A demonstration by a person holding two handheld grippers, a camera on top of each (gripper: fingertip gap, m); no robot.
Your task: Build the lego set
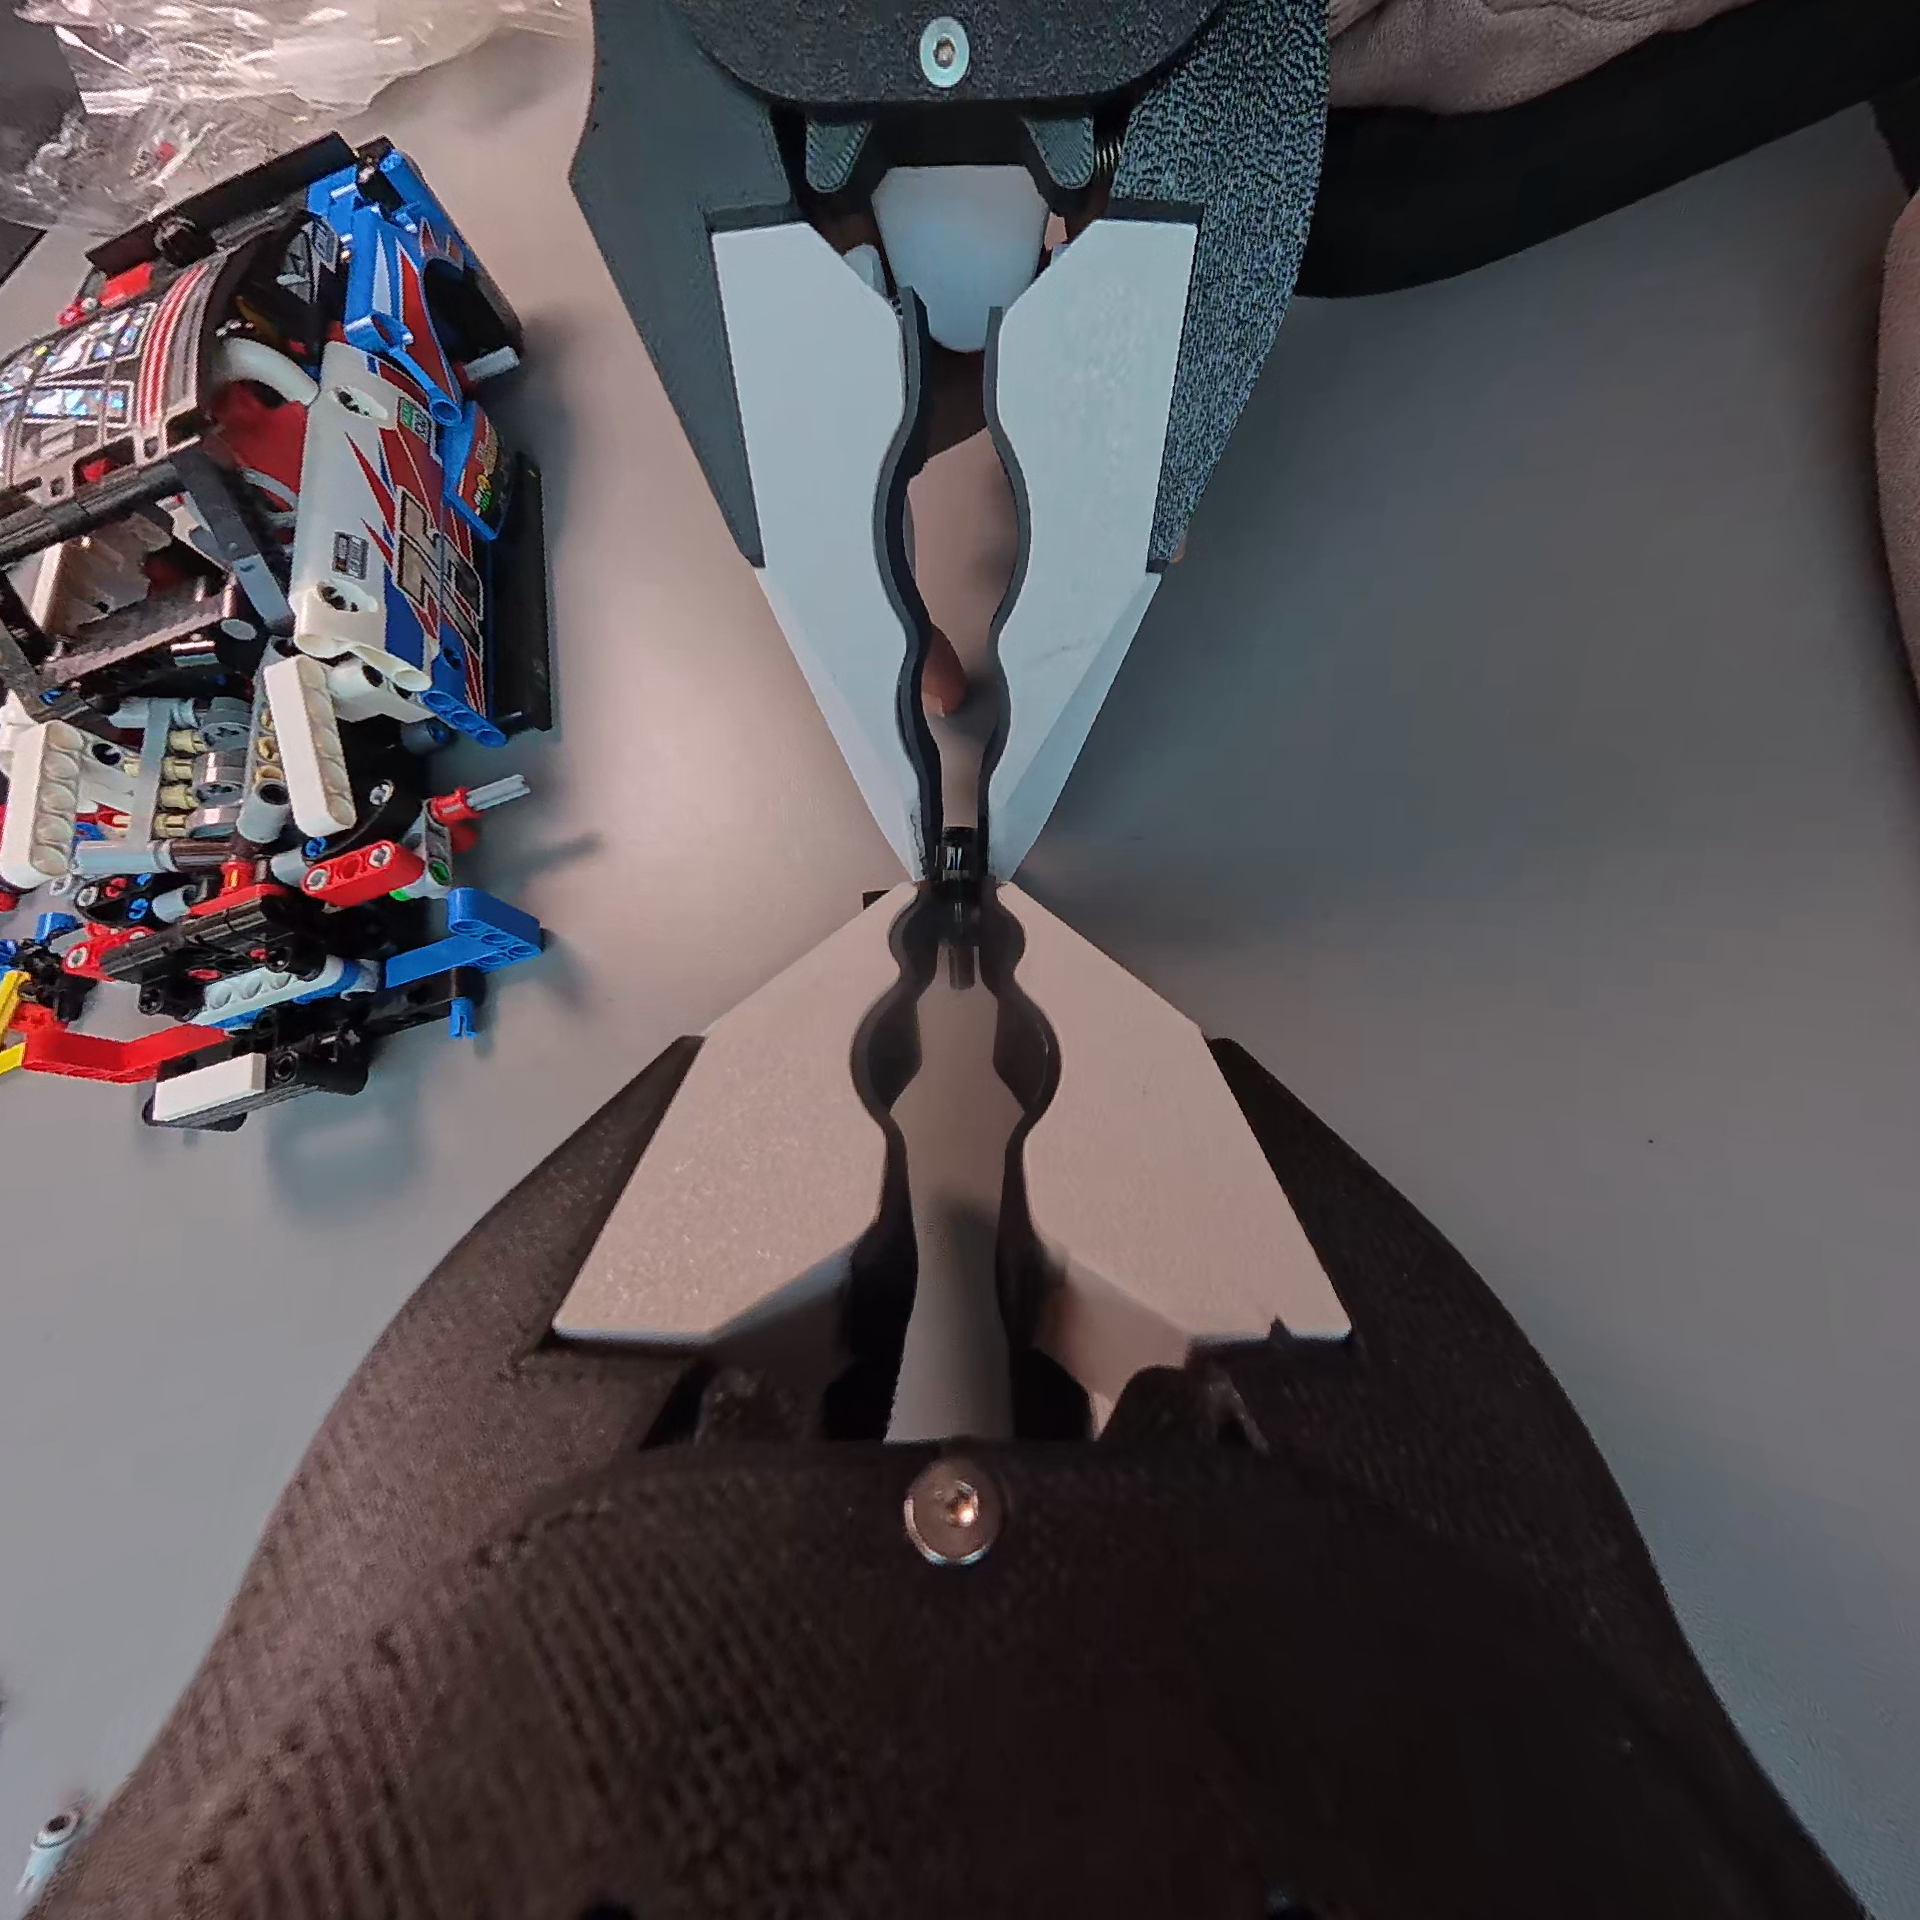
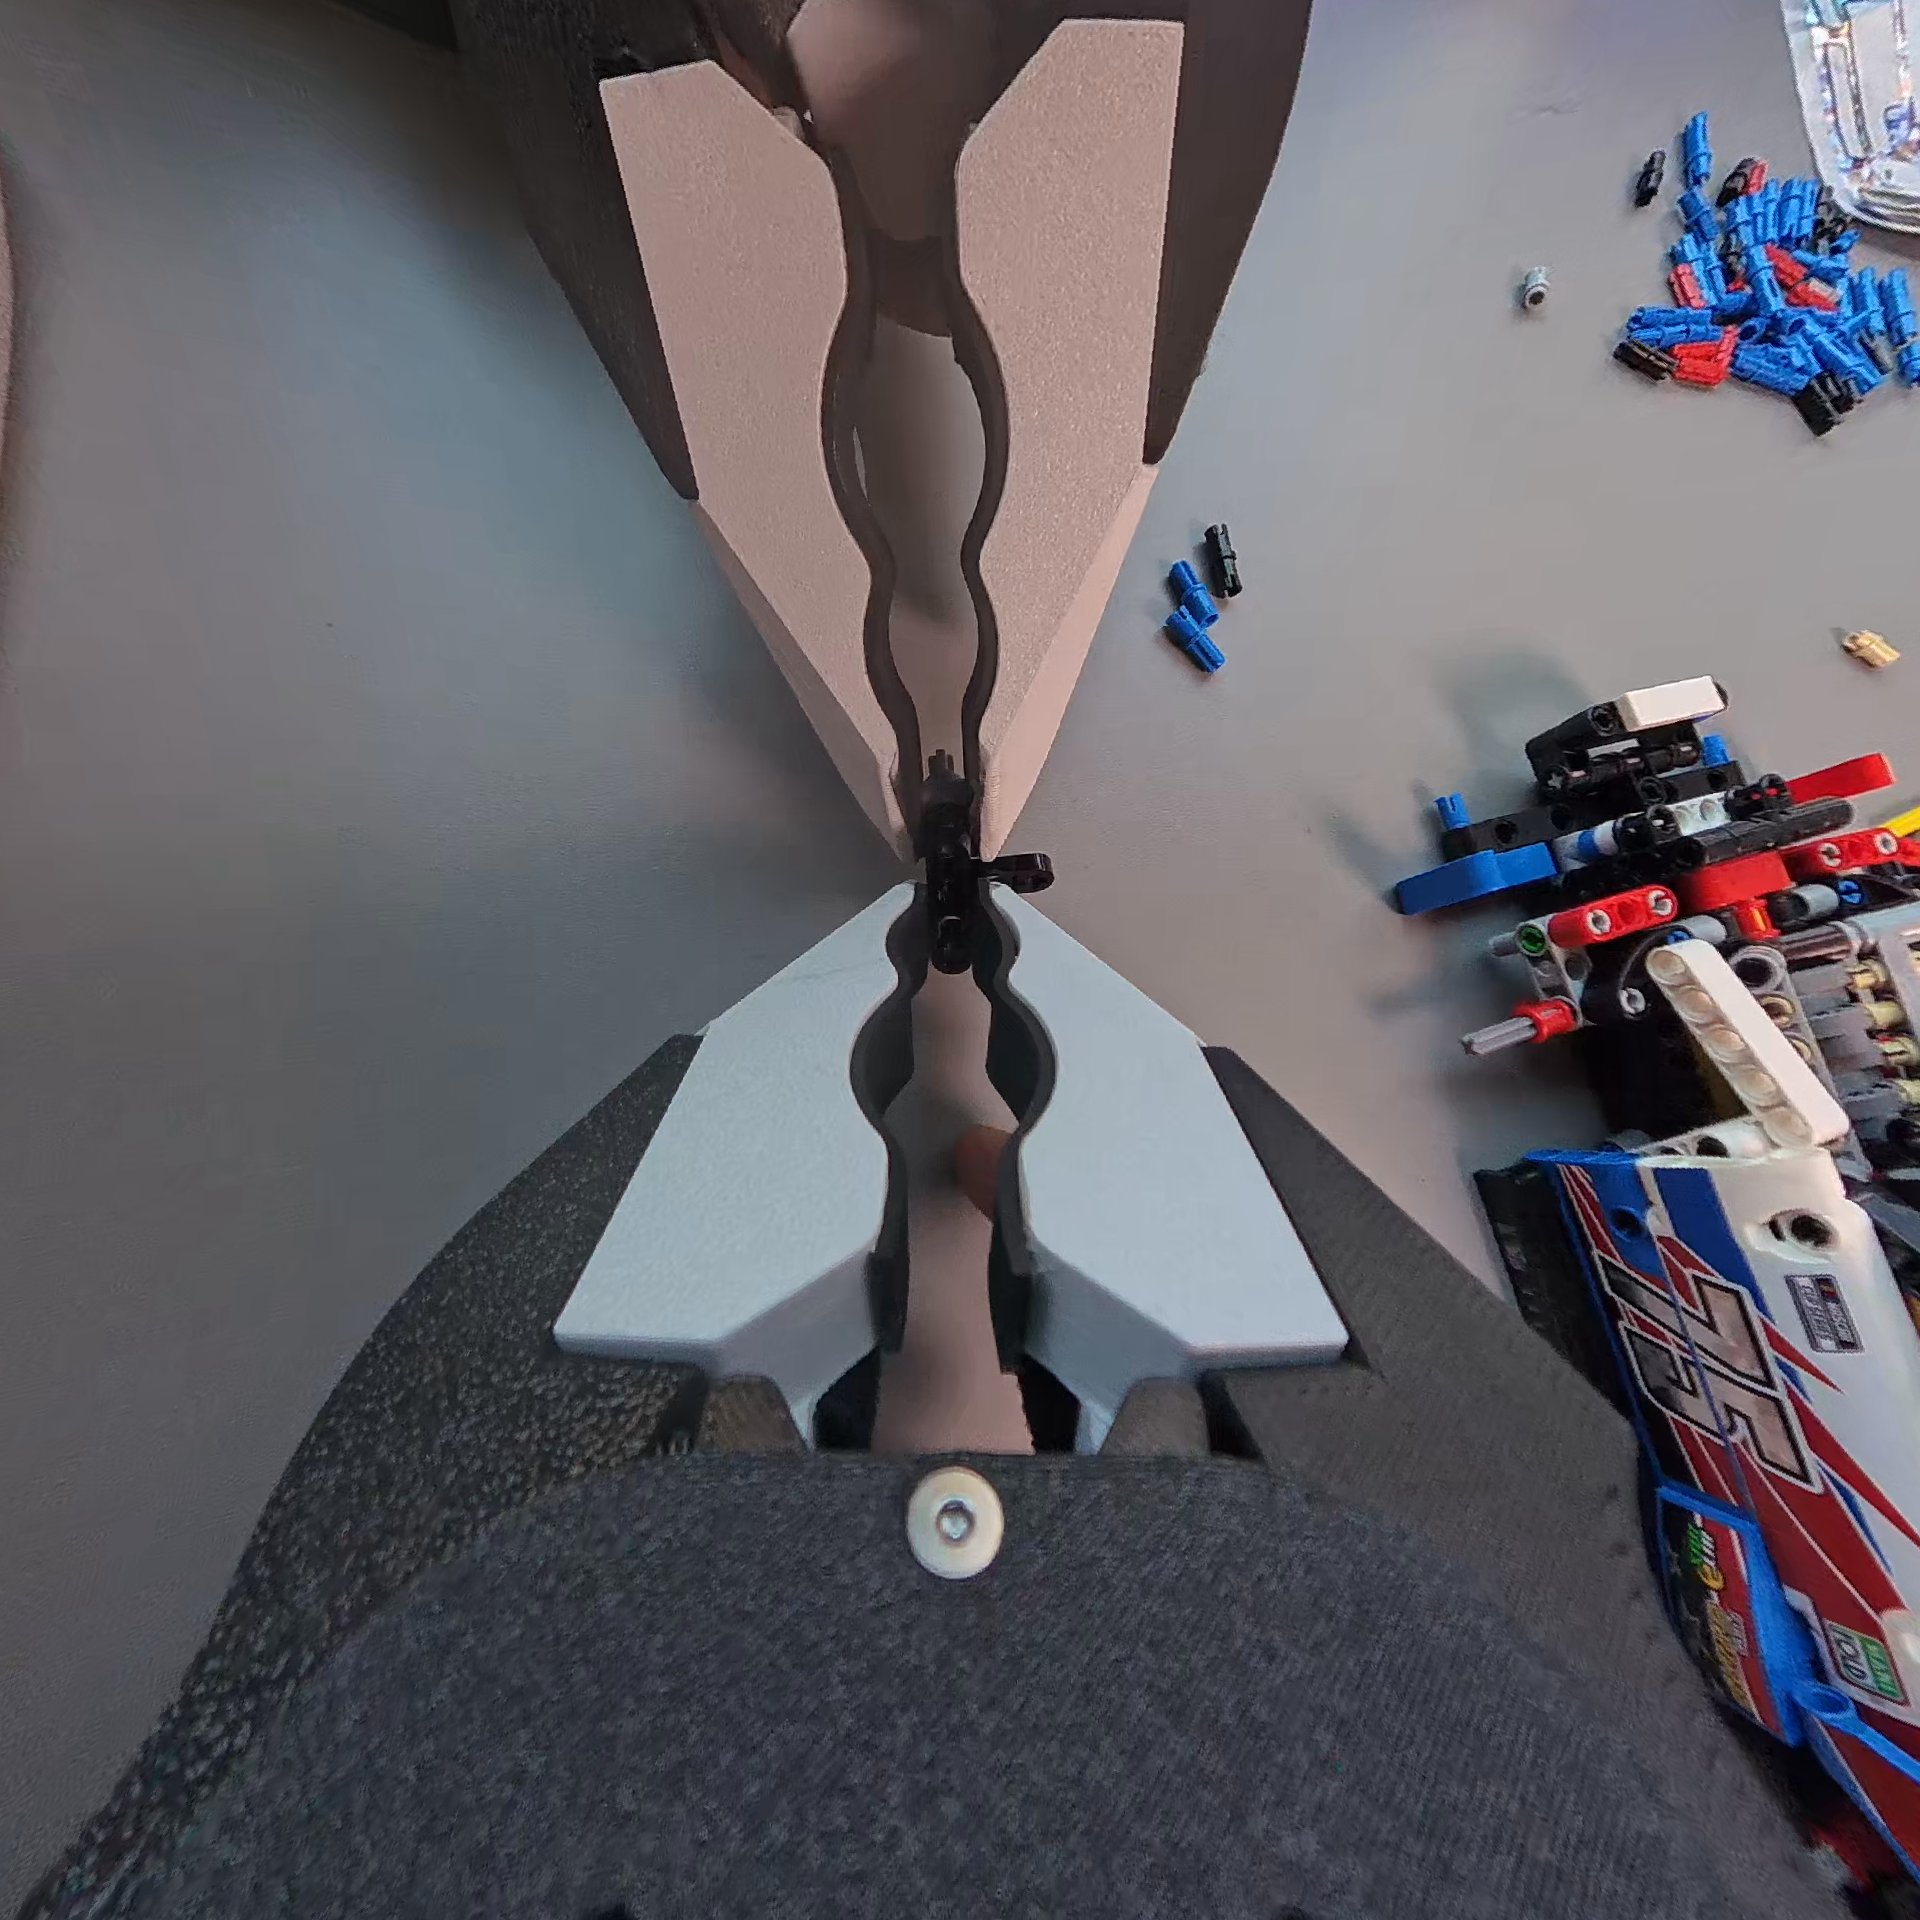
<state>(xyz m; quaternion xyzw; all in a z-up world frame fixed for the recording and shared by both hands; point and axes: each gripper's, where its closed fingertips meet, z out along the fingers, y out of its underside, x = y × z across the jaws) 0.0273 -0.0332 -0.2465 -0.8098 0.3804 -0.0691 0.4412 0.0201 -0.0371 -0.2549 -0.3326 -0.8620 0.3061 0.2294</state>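
Left tool (image 1: 956,920), right tool (image 2: 951,914) tip-to-tip, clamping black connector (image 2: 948,883) (above table).

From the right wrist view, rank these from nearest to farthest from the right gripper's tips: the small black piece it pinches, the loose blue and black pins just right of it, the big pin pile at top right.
1. Small black piece, pinched at the right gripper tips, where the left gripper meets it.
2. Loose blue and black pins, up and to the right on the table.
3. Big pin pile, far upper right, beside the plastic bag.
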